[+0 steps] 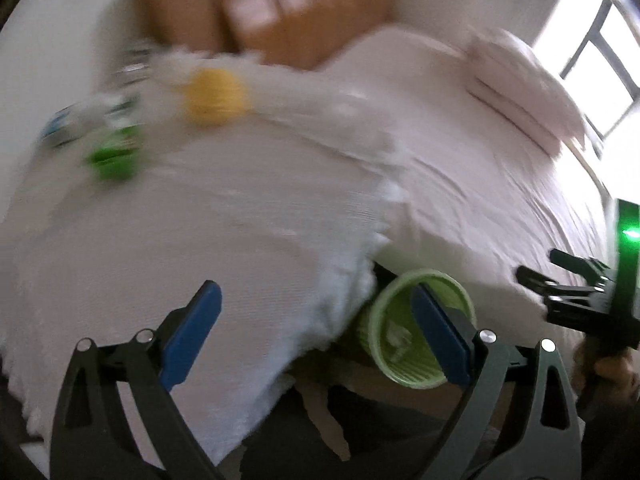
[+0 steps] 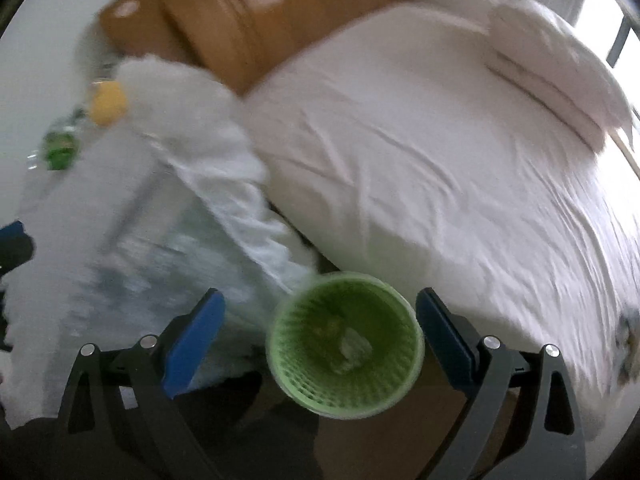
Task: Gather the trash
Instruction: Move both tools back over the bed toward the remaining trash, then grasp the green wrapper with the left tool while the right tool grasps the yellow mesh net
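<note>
The green bin (image 2: pixel 345 346) stands on the dark floor in the gap between the bed (image 2: pixel 440 168) and a white-covered table (image 2: pixel 132 220). In the right wrist view its mouth faces the camera and sits between the two blue pads, below them. Pale crumpled scraps (image 2: pixel 352 350) lie at its bottom; what they are is too blurred to tell. In the left wrist view the bin (image 1: pixel 404 342) shows partly behind the right-hand blue pad, with the same pale scrap inside.

The right gripper (image 2: pixel 320 336) is spread wide, its jaws well apart and nothing between them — it hangs above the bin, not touching it. The left gripper (image 1: pixel 316 332) is likewise wide open and holds nothing; it is over the table's fringed edge, beside the bin.

Far back on the table, well apart from the bin, are a yellow round thing (image 1: pixel 216 94), a small green thing (image 1: pixel 114 158) and some clear bottles (image 1: pixel 68 124) — all smeared by motion. The right wrist view shows the yellow thing (image 2: pixel 107 103) and the green one (image 2: pixel 60 151) in the same far corner.

At the right edge of the left wrist view the other gripper's black body shows with a green light (image 1: pixel 630 234) on it, and a hand (image 1: pixel 600 364) below it. A folded white pillow (image 2: pixel 556 64) lies on the bed, with a brown headboard (image 2: pixel 256 12) behind and a window (image 1: pixel 600 48) at right.
</note>
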Demonstrator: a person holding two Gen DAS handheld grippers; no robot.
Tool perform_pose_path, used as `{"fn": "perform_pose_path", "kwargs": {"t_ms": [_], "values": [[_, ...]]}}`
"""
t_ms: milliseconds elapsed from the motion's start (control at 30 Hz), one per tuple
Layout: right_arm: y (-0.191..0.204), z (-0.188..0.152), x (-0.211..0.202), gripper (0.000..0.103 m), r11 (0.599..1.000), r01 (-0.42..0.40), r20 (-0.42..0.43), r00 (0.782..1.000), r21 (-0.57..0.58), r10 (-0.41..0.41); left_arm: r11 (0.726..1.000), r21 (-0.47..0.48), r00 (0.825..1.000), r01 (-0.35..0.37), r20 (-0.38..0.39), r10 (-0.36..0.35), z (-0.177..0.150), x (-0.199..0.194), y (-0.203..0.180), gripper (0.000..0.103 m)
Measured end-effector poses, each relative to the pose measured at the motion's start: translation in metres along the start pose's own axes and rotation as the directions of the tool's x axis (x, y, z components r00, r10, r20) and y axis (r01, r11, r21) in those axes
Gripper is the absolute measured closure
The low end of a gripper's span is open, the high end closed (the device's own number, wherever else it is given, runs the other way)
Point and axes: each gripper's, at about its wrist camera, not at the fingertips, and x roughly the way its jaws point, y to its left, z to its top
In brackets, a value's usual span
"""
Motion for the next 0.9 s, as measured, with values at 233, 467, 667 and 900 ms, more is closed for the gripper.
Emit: {"fn": "perform_pose_path", "kwargs": {"t_ms": [233, 467, 667, 900], "values": [[0.092, 0.042, -0.008, 0.003, 0.978, -0.077, 0.066, 0.994, -0.192, 0.091, 0.973, -0.202, 0.992, -0.108, 0.046, 0.119, -0.021, -0.027, 0.092, 0.009], [0.156, 0.062, -0.002, 0.003, 0.95, -0.125, 0.051, 0.988, -0.286, 0.145, 0.945, -0.306, 0.989, -0.118, 0.046, 0.139, -0.036, -0.03, 0.142, 0.009], [0.189, 0.069, 0.007, 0.003, 0.944, -0.14, 0.028, 0.988, -0.3, 0.155, 0.939, -0.329, 0.991, -0.103, 0.049, 0.125, -0.033, -0.018, 0.152, 0.009], [0.205, 0.073, 0.016, 0.003, 0.951, -0.134, 0.009, 0.99, -0.28, 0.143, 0.948, -0.307, 0.993, -0.085, 0.046, 0.104, -0.014, -0.002, 0.162, 0.009]]}}
